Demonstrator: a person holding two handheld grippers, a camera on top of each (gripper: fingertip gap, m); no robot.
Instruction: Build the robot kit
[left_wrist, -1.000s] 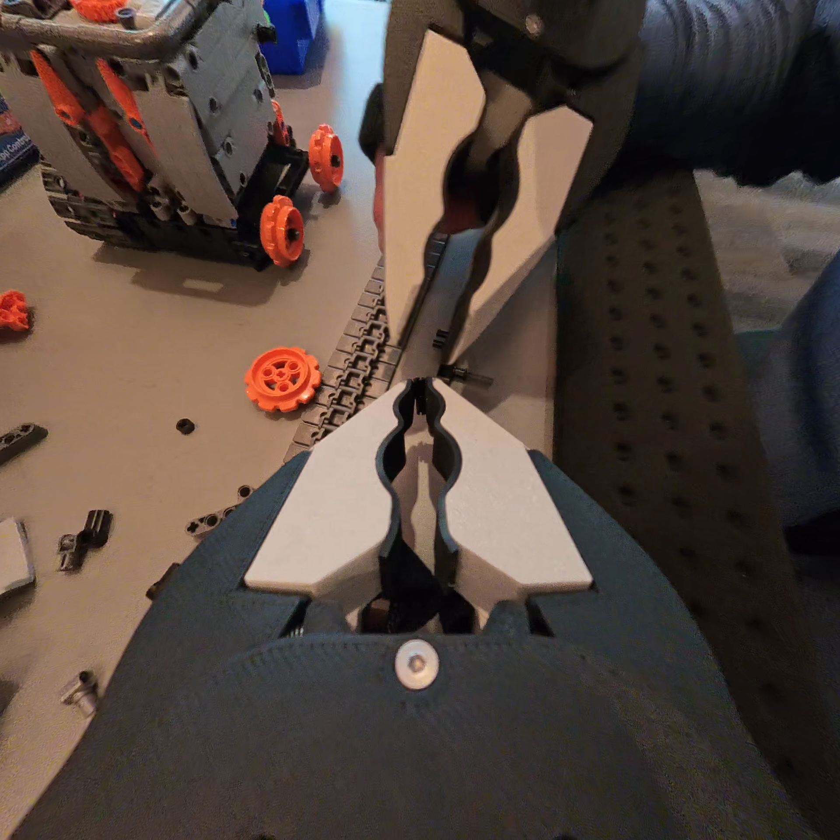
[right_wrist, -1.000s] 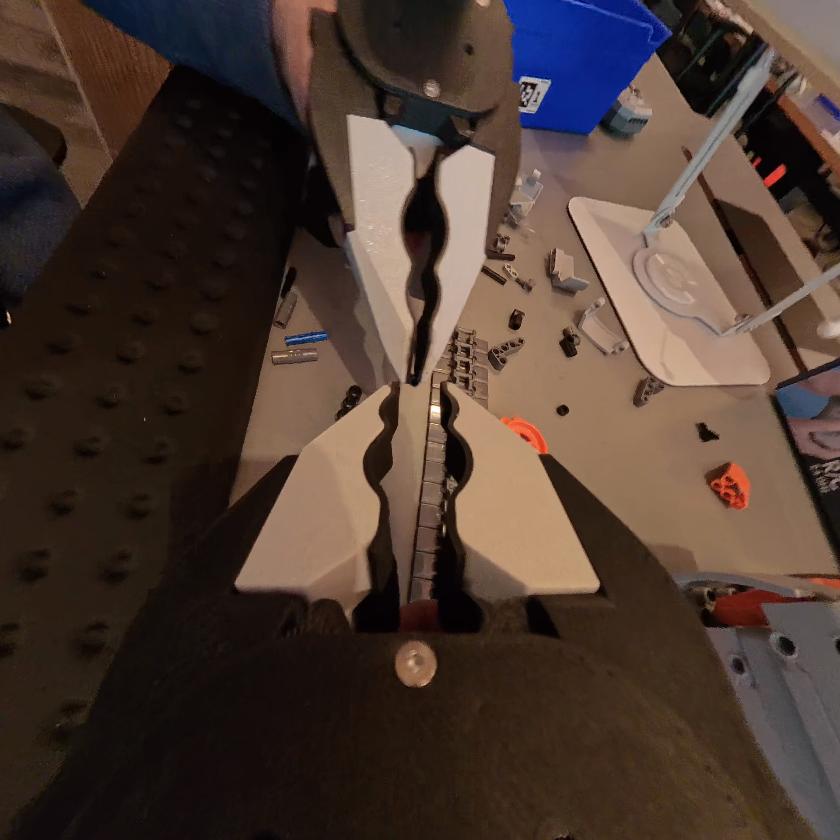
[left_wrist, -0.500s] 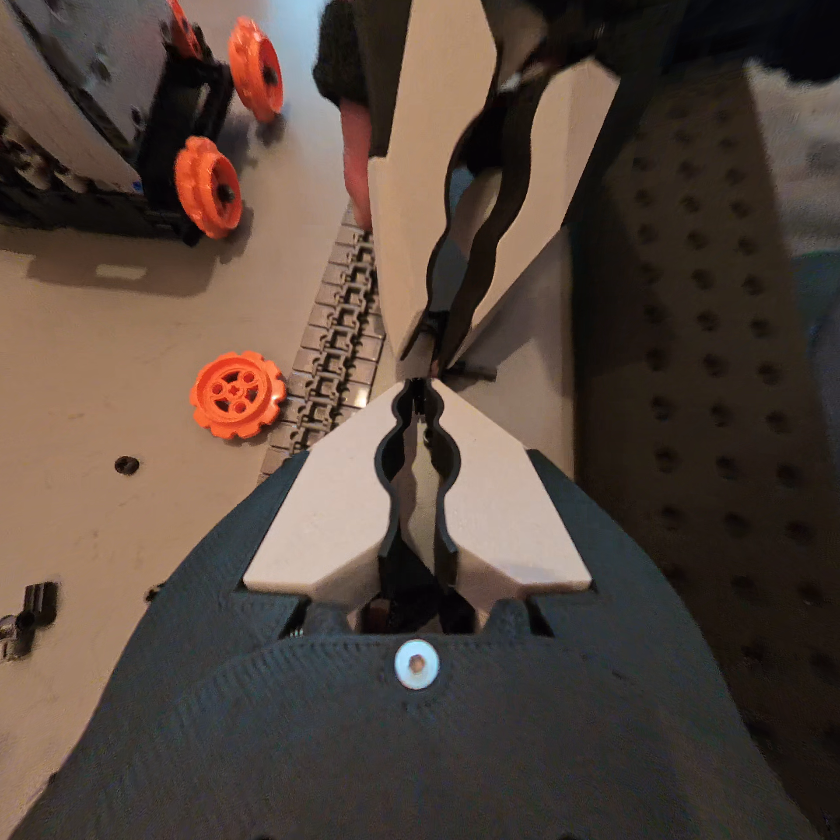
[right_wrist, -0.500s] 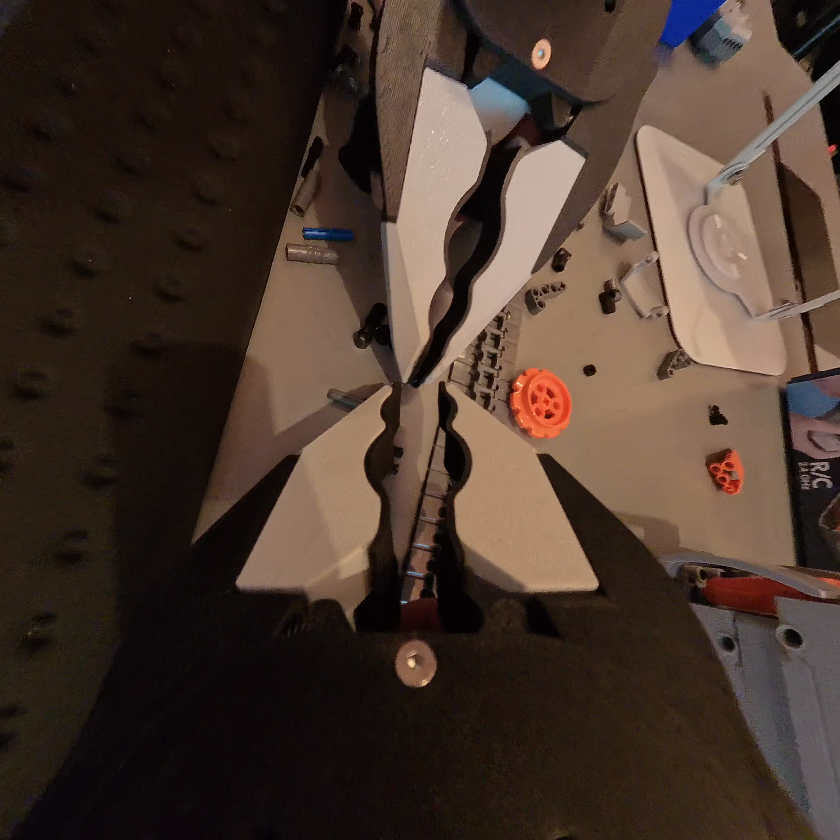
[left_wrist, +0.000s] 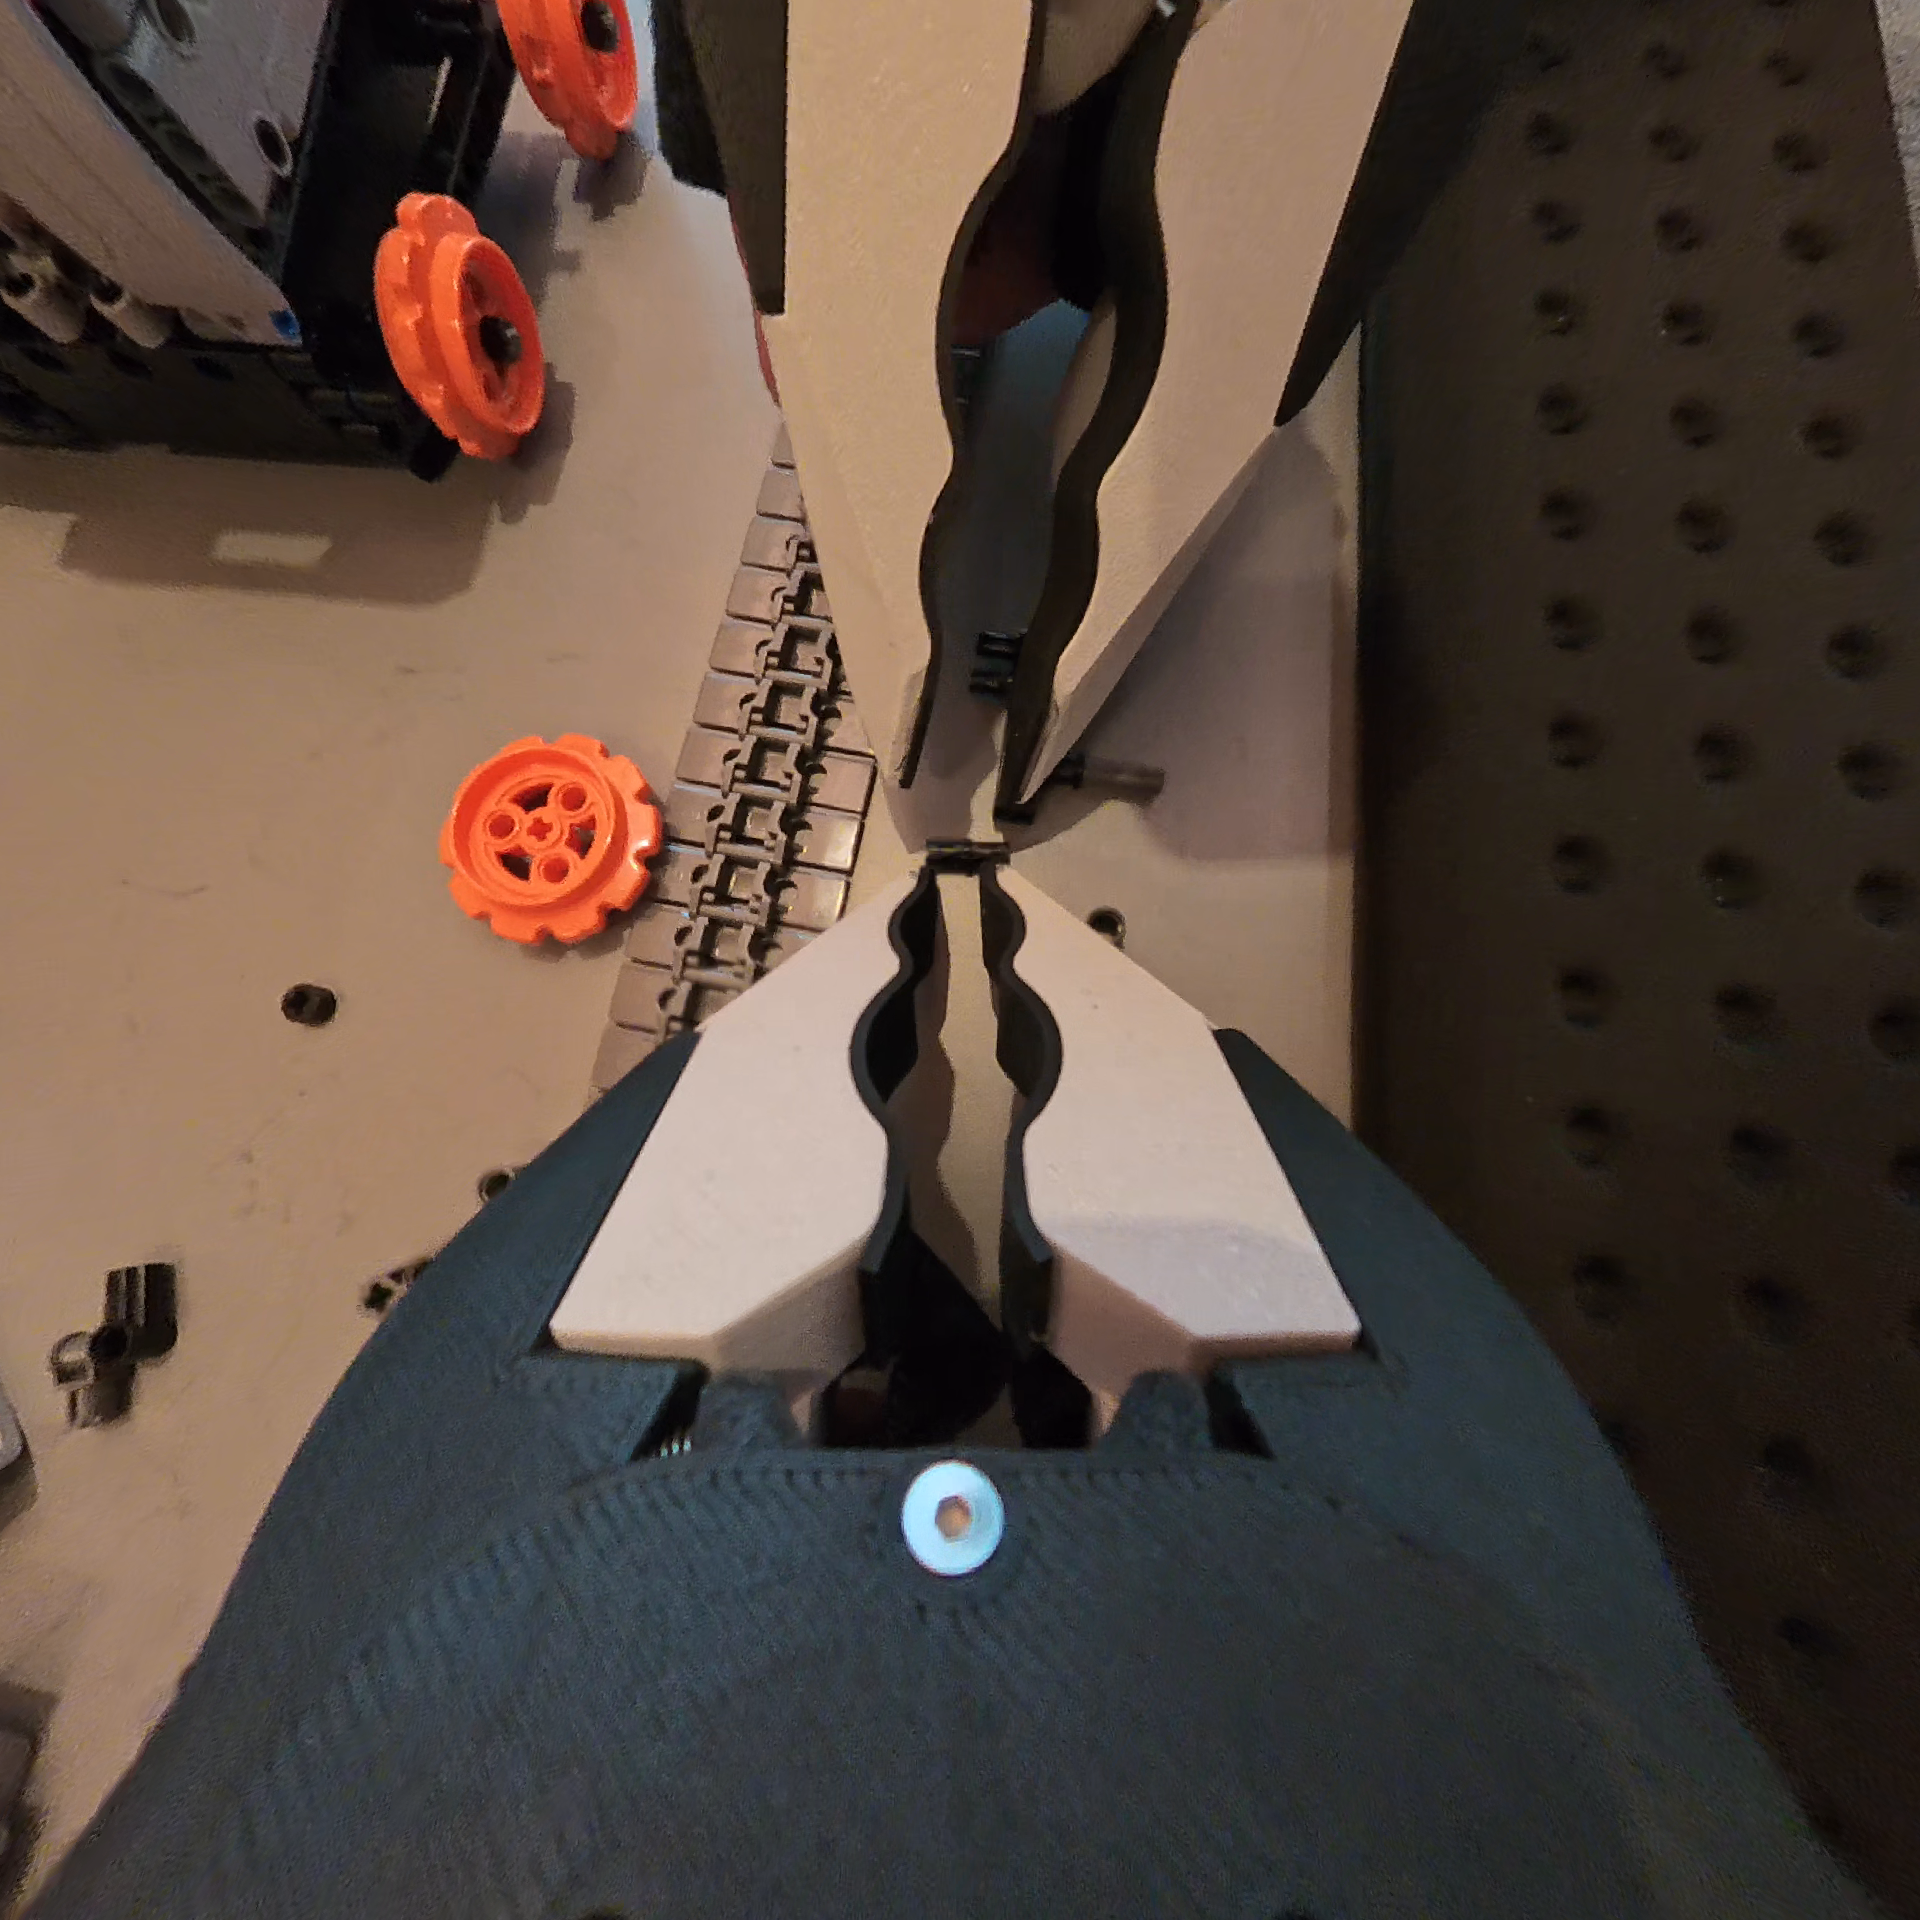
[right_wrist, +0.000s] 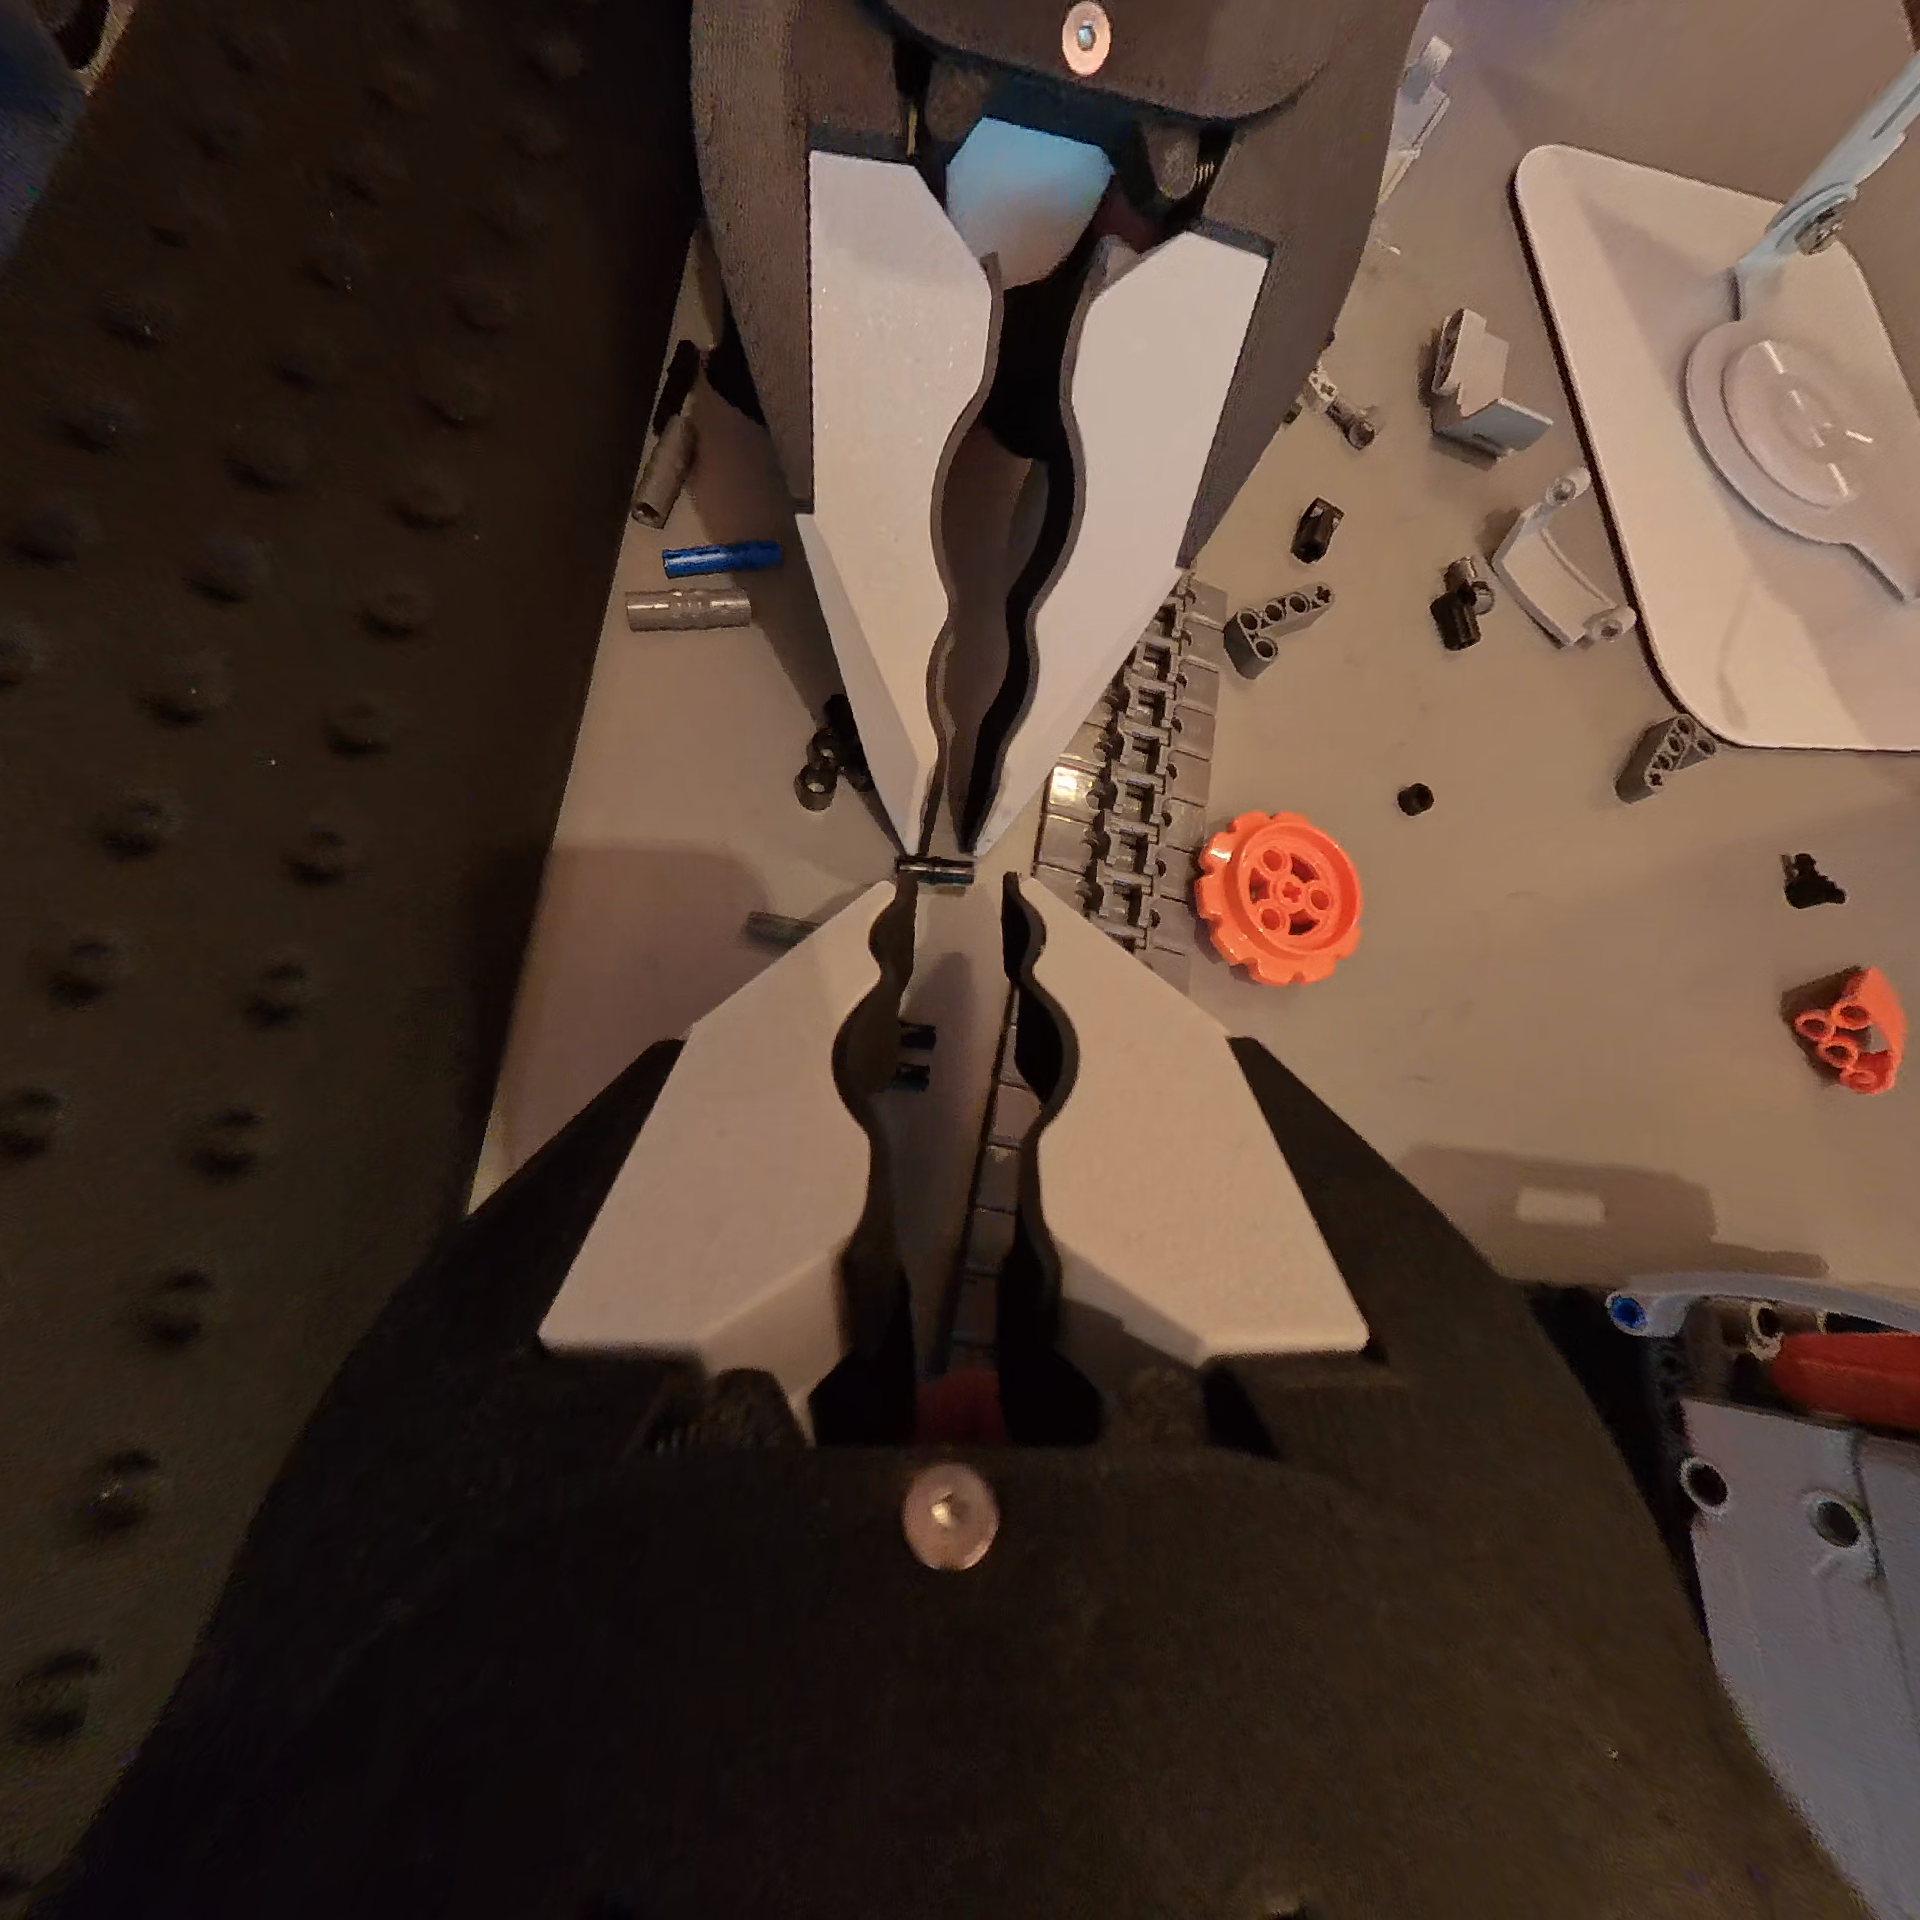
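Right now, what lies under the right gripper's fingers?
Between them show a black connector and a grey track on the table; the fingers cover part of the track.

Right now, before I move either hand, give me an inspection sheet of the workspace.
Surface: grey table, black studded mat along one edge.
Job's things: black pin; grey track strip with orange wheel beside it.
Clutter: blue pin, loose grey and black pieces.
Grippers: left tongs shut on the black pin; right tongs open, tip to tip with them.
Cables: nothing seen.
Surroundings: part-built toy vehicle, white stand base.
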